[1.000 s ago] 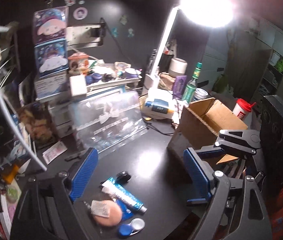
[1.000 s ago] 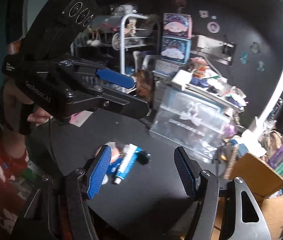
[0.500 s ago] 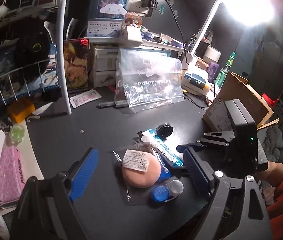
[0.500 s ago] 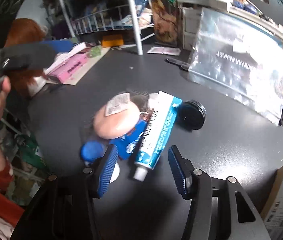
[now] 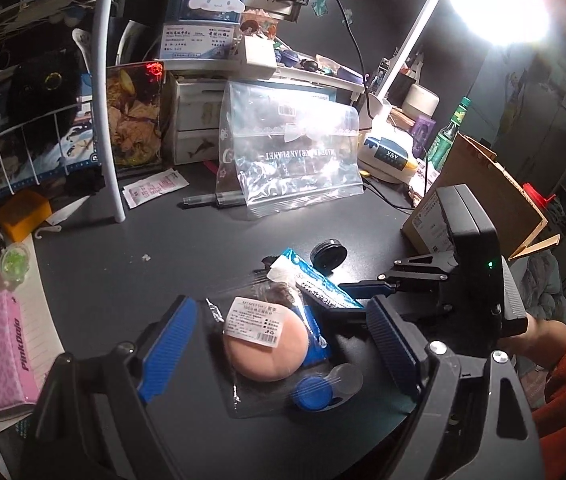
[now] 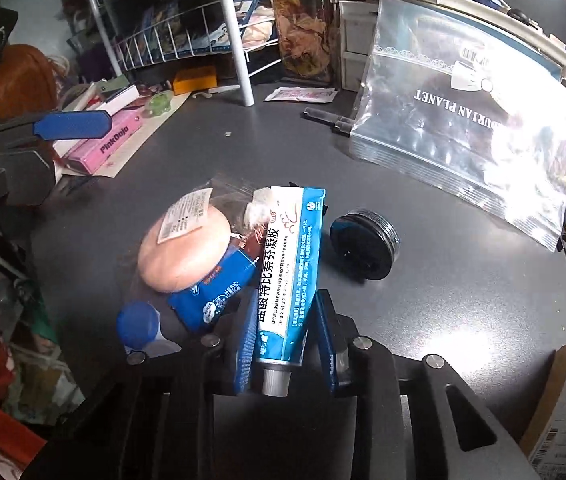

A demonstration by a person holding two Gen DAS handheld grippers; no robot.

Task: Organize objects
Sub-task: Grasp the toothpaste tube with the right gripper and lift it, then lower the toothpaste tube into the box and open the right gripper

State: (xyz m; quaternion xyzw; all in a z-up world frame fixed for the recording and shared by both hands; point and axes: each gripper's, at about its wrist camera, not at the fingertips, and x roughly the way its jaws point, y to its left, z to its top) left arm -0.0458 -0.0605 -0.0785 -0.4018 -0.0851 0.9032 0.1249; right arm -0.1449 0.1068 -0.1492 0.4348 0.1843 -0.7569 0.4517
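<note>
Right wrist: tube (image 6: 289,276) between closing right gripper (image 6: 285,340) pads.

"PinkDojo" on pink box (image 6: 101,146)

A lit lamp (image 5: 495,4) is glaring over the cluttered back of the dark bench (image 5: 131,280). A clear zip bag (image 5: 287,148) is leaning against white drawers (image 5: 195,128), with a dark pen (image 5: 213,201) lying at its foot. A white wire rack (image 5: 43,120) is standing on the left, a pink box (image 5: 7,352) lying near it. A cardboard box (image 5: 479,196) is sitting open on the right, a green bottle (image 5: 451,130) standing behind it.
</note>
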